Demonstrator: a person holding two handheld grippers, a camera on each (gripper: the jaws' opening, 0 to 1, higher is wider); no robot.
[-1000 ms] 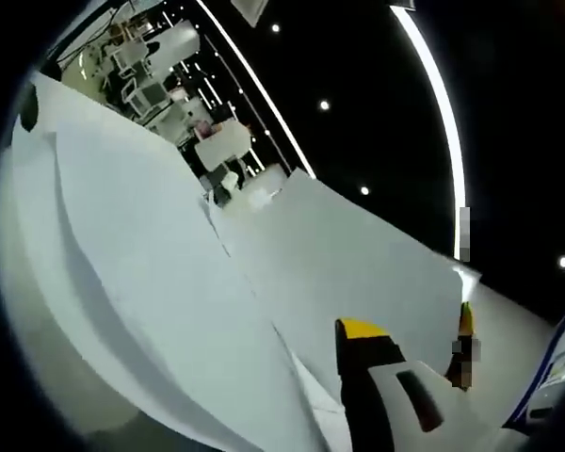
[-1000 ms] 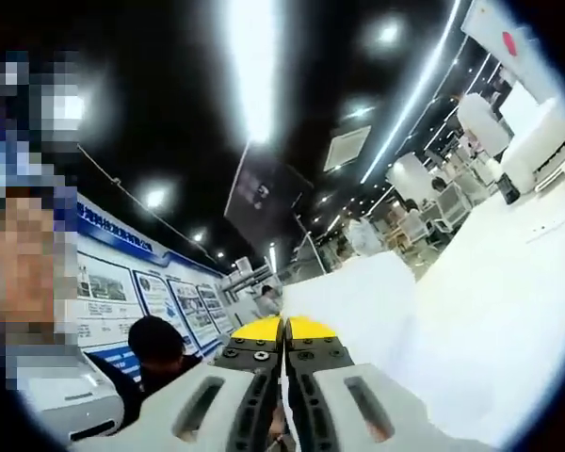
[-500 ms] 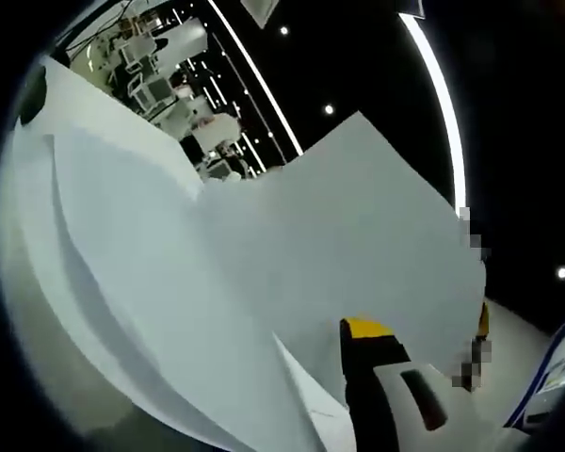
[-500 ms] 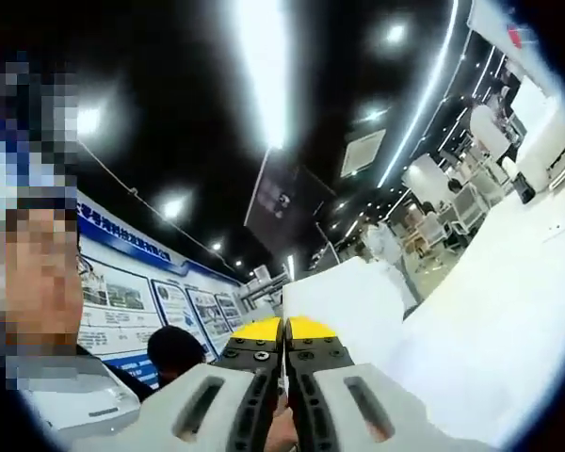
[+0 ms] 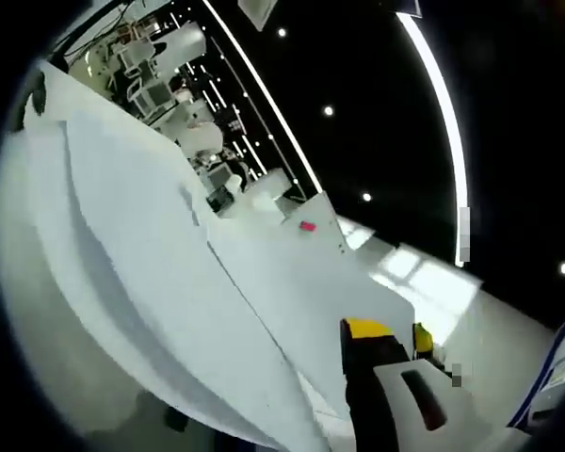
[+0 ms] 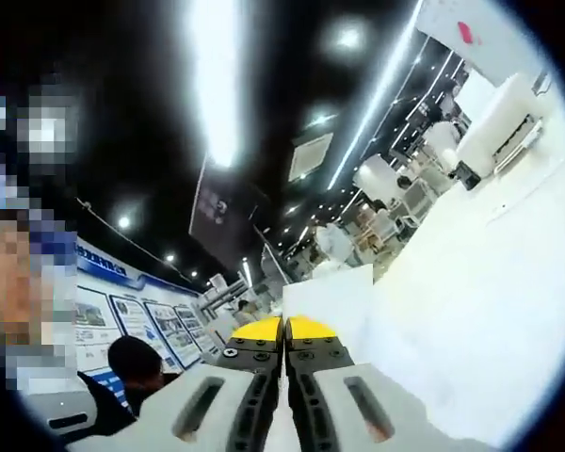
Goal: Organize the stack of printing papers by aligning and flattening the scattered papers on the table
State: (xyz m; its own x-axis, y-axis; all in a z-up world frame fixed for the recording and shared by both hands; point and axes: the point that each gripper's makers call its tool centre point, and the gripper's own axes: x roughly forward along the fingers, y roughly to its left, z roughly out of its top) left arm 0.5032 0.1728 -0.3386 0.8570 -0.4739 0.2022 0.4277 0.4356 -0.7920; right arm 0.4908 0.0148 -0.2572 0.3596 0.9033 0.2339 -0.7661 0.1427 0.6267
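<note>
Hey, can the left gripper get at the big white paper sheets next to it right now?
Probably yes: the left gripper already sits against the white paper sheets, with nothing between them.

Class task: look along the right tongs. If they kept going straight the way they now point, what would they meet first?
The right tongs are shut on a white sheet of paper that rises just past their yellow tips. Going straight on would probably only push further along that sheet; depth beyond it is unclear.

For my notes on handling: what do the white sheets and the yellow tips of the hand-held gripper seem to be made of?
The white sheets look like thin matte paper: they bend and overlap with sharp edges. The yellow tips of the right hand-held gripper look like smooth plastic or rubber; which one I cannot tell.
</note>
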